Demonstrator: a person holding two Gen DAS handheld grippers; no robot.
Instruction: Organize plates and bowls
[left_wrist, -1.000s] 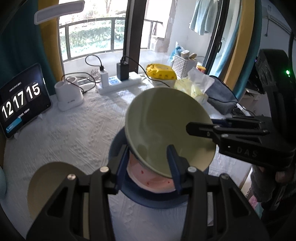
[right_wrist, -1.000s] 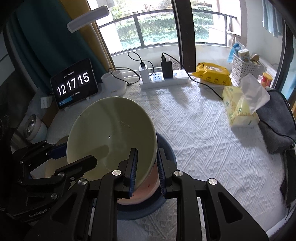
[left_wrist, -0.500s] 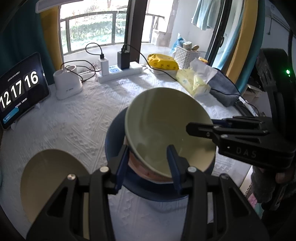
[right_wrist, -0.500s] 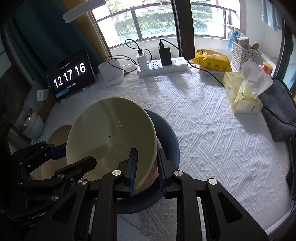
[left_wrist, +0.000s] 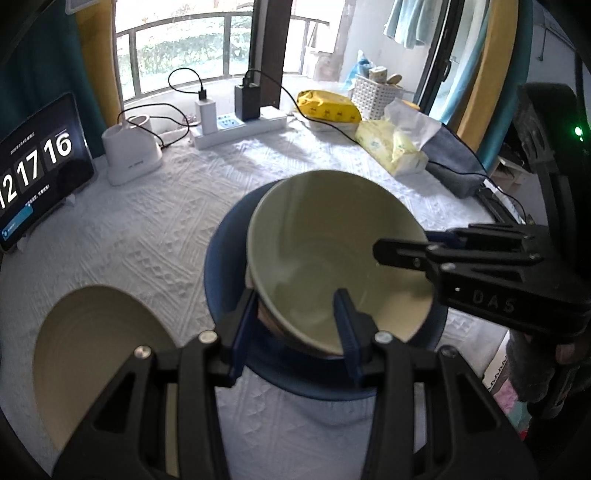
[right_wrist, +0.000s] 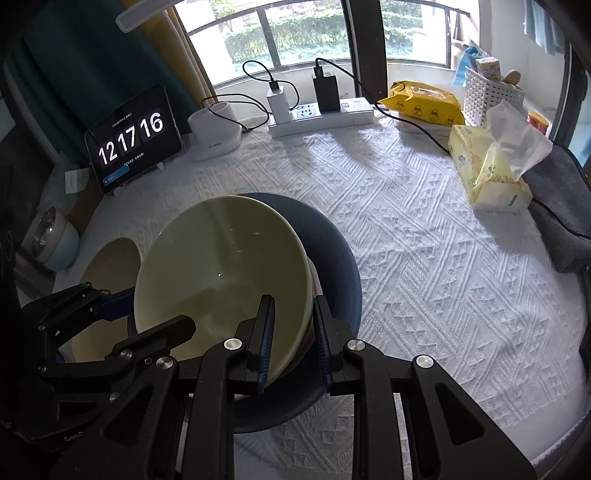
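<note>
Down comes the green bowl (right_wrist: 221, 269) toward the blue plate (right_wrist: 332, 258), tilted over a pinkish bowl underneath. Right gripper (right_wrist: 291, 336) fingers pinch its rim at 6 o'clock; left gripper (left_wrist: 295, 314) fingers straddle its near edge, contact unclear. "DAS" marks the right gripper. Tan plate (left_wrist: 99, 354) at 8 o'clock on the table (right_wrist: 406, 258). Far back, tablet (right_wrist: 133, 136) reads "12 17 16".

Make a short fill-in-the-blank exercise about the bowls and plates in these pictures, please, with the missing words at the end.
1. The green bowl is gripped at its rim by the ____ gripper.
2. The green bowl is above a plate of ____ colour.
3. The tablet shows the digits 12 17 ____.
4. The left gripper has its jaws ____.

Missing words: right; blue; 16; open
</note>
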